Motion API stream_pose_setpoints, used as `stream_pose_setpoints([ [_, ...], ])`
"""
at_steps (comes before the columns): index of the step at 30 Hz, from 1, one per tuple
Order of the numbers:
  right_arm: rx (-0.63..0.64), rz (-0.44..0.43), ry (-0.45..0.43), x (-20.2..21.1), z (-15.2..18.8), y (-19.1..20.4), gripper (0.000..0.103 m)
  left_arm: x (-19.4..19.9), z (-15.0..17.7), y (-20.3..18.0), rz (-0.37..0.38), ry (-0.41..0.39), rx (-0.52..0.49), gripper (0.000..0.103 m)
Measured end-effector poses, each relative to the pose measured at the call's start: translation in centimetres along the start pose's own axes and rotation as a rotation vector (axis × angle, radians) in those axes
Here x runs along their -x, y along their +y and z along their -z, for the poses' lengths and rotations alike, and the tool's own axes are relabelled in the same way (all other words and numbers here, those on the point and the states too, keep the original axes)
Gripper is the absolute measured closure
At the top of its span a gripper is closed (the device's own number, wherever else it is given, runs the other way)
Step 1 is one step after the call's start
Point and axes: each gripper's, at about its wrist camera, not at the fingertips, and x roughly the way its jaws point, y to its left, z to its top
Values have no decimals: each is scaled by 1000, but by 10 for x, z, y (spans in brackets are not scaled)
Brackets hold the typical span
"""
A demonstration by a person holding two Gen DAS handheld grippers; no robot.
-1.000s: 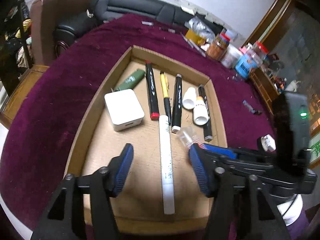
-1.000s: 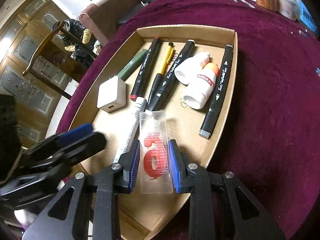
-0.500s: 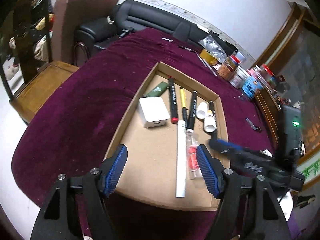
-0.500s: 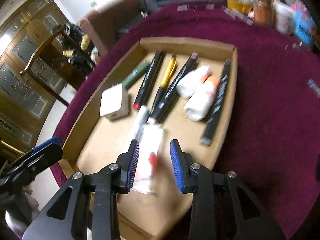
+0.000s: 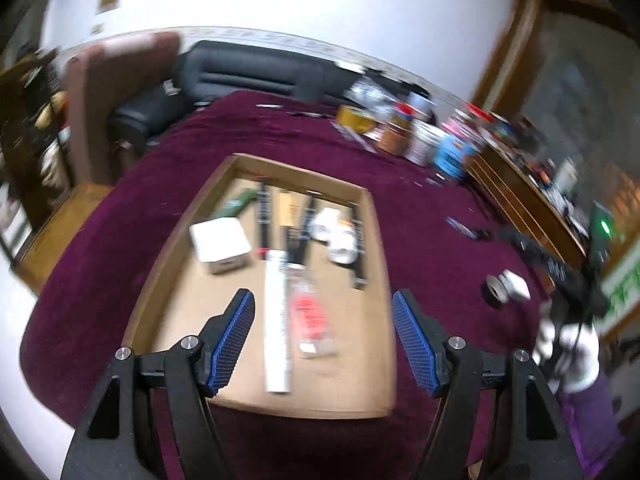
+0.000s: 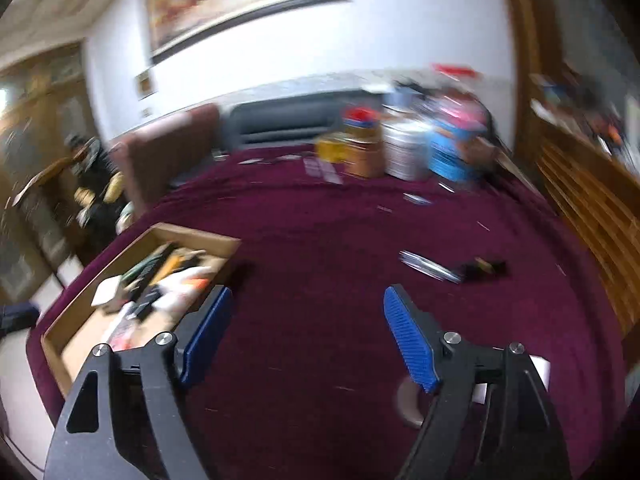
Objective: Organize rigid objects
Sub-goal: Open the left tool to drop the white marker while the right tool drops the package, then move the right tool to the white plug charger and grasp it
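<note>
Left gripper (image 5: 323, 330) wide open, empty, over near end of shallow cardboard tray (image 5: 181, 240). Right gripper (image 6: 306, 330) jaws opening, nothing between, above maroon tablecloth (image 6: 320, 240). Clear plastic case with red insert (image 5: 310, 314) lies in tray, beside long white tube (image 5: 277, 320). Markers behind: blurred.

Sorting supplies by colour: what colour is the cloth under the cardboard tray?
Deep burgundy tablecloth; clearest in the left wrist view.
</note>
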Motion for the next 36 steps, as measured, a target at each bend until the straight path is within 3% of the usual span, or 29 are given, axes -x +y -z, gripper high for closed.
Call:
stream_pose_setpoints([
  [4, -243, 43, 65, -5, -1, -81, 25, -19, 6, -41, 64, 65, -74, 37],
  [10, -357, 47, 130, -5, 11, -133, 25, -42, 18, -99, 133, 152, -174, 37],
  [16, -282, -154, 179, -3, 17, -114, 25, -50, 20, -121, 143, 185, -212, 37],
  [21, -207, -175, 238, -7, 31, -93, 25, -54, 21, -116, 113, 202, -201, 37],
  [25, -217, -160, 282, -19, 43, -92, 24, -60, 24, -112, 117, 214, -184, 37],
  [28, -221, -151, 268, -24, 39, -85, 24, -61, 27, -112, 128, 222, -178, 37],
  [31, -248, -279, 325, -41, 39, -66, 23, -61, 28, -112, 131, 226, -178, 37],
  [34, -179, -320, 337, -49, 36, -39, 23, -59, 28, -110, 132, 224, -169, 37],
  [36, -196, -436, 327, -45, 32, -32, 23, -57, 28, -109, 133, 222, -168, 37],
])
